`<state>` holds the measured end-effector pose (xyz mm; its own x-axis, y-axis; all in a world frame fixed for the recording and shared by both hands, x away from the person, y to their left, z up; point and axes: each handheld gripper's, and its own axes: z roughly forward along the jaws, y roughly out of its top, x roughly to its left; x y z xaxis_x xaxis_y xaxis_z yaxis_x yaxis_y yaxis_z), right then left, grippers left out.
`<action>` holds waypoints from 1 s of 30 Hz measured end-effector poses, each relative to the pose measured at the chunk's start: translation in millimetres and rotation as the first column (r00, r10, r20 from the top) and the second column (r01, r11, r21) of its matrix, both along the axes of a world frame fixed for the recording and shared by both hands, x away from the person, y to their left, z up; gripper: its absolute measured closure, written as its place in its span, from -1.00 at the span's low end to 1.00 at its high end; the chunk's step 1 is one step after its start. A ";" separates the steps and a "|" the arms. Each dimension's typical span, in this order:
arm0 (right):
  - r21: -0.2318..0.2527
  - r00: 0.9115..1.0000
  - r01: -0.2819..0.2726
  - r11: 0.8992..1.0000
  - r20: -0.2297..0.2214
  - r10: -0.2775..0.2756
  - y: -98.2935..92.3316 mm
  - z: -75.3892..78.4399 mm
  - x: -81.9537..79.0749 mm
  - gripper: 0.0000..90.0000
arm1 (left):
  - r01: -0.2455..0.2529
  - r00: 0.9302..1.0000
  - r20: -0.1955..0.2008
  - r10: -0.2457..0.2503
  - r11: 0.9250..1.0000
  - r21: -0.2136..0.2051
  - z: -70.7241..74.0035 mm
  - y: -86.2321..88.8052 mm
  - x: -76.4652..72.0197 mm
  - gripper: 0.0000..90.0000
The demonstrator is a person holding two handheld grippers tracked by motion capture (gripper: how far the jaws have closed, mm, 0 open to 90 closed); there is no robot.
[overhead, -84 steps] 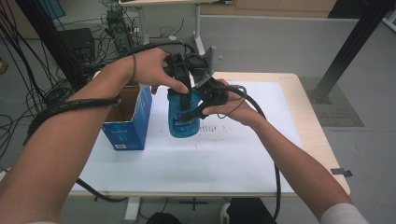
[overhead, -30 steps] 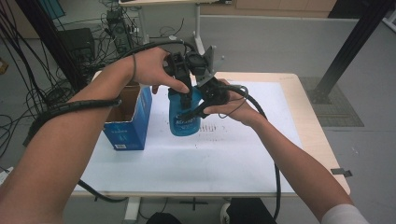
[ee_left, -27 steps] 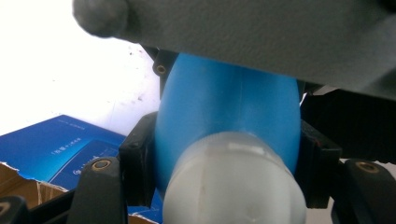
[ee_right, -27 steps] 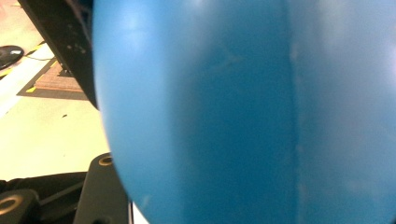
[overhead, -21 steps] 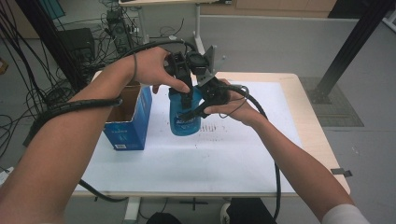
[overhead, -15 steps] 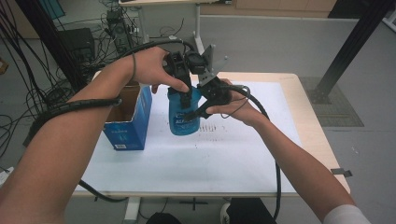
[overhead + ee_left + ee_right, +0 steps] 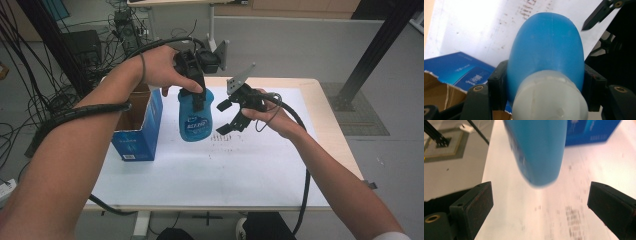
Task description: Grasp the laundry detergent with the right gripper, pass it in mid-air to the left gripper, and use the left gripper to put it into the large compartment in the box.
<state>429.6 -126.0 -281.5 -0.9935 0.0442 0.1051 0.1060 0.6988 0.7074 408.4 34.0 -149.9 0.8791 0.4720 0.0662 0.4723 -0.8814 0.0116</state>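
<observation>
I am looking down on a pale wooden counter (image 7: 330,120) covered by a large white sheet (image 7: 225,170) with faint rows of dark print near its middle. My left gripper (image 7: 194,82) holds a blue plastic bottle (image 7: 195,117) with a white printed label, gripping it near the top, just below its whitish cap; the bottle hangs upright with its base above the sheet. In the left gripper view the fingers (image 7: 496,90) press against both sides of the bottle (image 7: 546,50) where the blue body narrows toward the cap (image 7: 549,100), so this gripper is clamped on it. My right gripper (image 7: 227,117) sits just to the right of the bottle, angled down and toward it. Its fingers have just been opening and now stand wide. In the right gripper view the two black pads (image 7: 477,200) are far apart at either side of the frame, and the blurred blue body of the bottle (image 7: 536,150) hangs ahead of and between them, touching neither. To the left of the bottle, an open blue cardboard box (image 7: 137,130) with white lettering stands on the sheet, its torn top flaps raised. A black cable (image 7: 300,165) trails from the right gripper along my forearm.
</observation>
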 end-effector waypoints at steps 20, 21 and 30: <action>-0.199 0.981 0.188 0.962 -0.017 -0.195 -70.6 18.3 -7.0 -0.91 | -0.304 0.950 0.076 0.301 0.952 0.022 44.0 2.5 10.9 -0.18; -0.201 0.980 0.194 0.960 -0.012 -0.201 -73.2 19.4 -7.7 -0.91 | -0.323 0.944 0.076 0.321 0.946 0.016 47.1 3.7 11.6 -0.18; -0.246 0.975 0.216 0.945 0.007 -0.221 -91.1 27.0 -13.0 -0.91 | -0.522 0.847 0.099 0.522 0.853 -0.033 76.8 26.0 23.2 -0.18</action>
<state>416.5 -217.1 -254.5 -0.9544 0.2865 0.0838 0.2877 0.8079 0.5143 431.7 60.0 -73.2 0.4919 0.8597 0.1376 0.8586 -0.5052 0.0874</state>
